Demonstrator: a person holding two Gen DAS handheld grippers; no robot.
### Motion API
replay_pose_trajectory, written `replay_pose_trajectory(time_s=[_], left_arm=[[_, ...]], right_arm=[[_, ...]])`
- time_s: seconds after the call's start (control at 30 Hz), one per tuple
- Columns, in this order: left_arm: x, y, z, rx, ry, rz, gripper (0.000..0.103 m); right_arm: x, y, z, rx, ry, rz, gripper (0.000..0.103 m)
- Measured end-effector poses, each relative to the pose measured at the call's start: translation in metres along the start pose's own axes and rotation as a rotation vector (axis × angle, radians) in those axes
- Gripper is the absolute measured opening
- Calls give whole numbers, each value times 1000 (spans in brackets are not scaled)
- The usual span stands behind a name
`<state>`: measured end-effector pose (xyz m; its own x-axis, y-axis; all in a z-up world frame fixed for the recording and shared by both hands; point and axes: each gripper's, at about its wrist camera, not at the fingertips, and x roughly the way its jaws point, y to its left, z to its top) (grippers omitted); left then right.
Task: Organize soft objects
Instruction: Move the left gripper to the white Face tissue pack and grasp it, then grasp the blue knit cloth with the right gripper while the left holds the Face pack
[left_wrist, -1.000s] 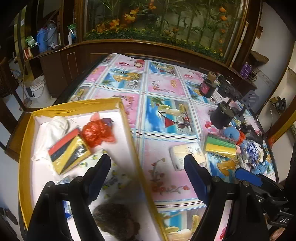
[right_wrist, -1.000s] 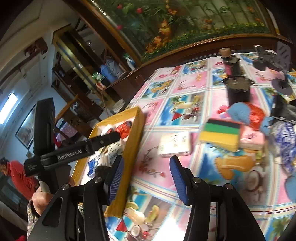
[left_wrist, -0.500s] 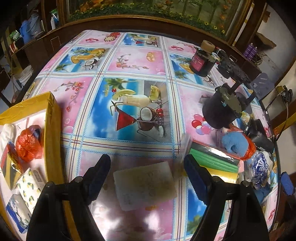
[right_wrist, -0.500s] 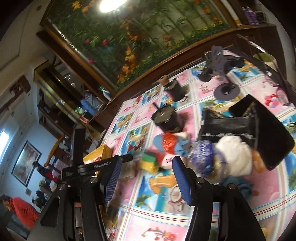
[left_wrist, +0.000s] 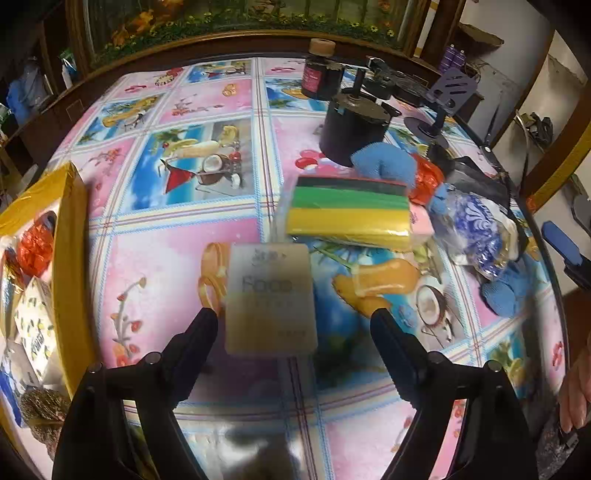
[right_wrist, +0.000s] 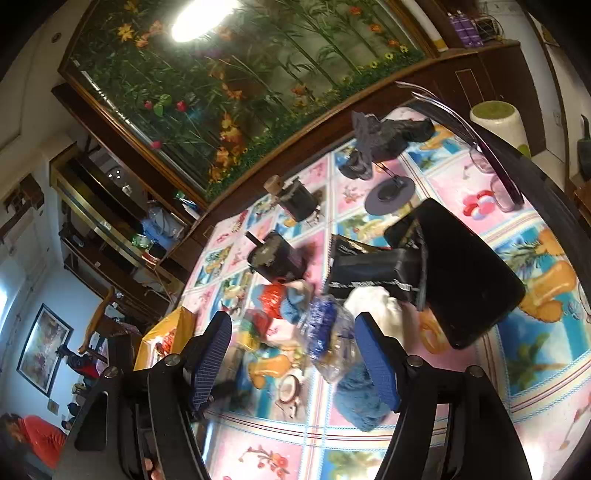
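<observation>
My left gripper (left_wrist: 293, 317) hangs over the near part of the table covered in a glossy pink-and-blue picture cloth (left_wrist: 207, 122), its black fingers (left_wrist: 201, 332) spread wide with nothing between them; the pale cream rectangular packet with grey lettering (left_wrist: 271, 299) lies flat on the cloth just ahead of the fingertips, closer to the left one, and I cannot tell whether that finger touches it. Just beyond the packet, toward the table's middle, sits the wrapped block of striped black, green and yellow sponges (left_wrist: 349, 212), and behind it a blue knitted soft piece (left_wrist: 380, 162) leans against a black cylindrical pot with a lid knob (left_wrist: 351, 123). Along the right edge I see a clear bag with blue-and-white contents (left_wrist: 476, 230) and another blue knitted piece (left_wrist: 504, 291). At the left edge stands the yellow-walled cardboard box (left_wrist: 70, 236), holding a crumpled red plastic bag (left_wrist: 35, 245) and a white pouch printed with lemons (left_wrist: 35, 321). My right gripper (right_wrist: 295, 354) has its blue-padded fingers (right_wrist: 376, 365) parted and empty, hovering above the heap near the right edge: the clear bag (right_wrist: 327, 332) lies between the pads in view, the blue knitted piece (right_wrist: 360, 402) below it, a white fluffy bundle (right_wrist: 376, 306) beside a black slanted stand (right_wrist: 465, 269)
</observation>
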<state>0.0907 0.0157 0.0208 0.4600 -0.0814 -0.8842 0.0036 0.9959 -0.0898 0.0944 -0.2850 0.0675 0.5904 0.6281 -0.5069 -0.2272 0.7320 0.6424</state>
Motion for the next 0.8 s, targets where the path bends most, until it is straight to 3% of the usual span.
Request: replay_pose_trajectory(time_s=[0.17,0.27,0.3,0.37,0.4,0.63,0.67,0.7,0.8], left_arm=[[16,2,9,-18,9,-2,84],[17,2,3,-29,-52,27,82],[16,3,-1,-34,-76,37,80],[13,3,-4,-31,-109,77,54],[12,3,-6,-35,-123,80,47],[9,6,-11,-45,-181,70,45],[9,7,-11,-43,-183,65,45],[9,9,-11,-51,-187,52,45],[7,17,-11,-71,-194,36,44]], right_arm=[[8,-9,-10,-18,70,-46,73],[11,-6,-15,-47,92,-90,73],[13,-7,-17,-50,99,-103,73],[17,-8,-21,-58,121,-139,73],[20,-8,-23,-66,133,-167,73],[45,-10,-37,-126,224,-316,73],[45,-7,-39,-148,220,-332,64],[47,-5,-41,-166,225,-334,48],[47,10,-46,-219,224,-227,43]])
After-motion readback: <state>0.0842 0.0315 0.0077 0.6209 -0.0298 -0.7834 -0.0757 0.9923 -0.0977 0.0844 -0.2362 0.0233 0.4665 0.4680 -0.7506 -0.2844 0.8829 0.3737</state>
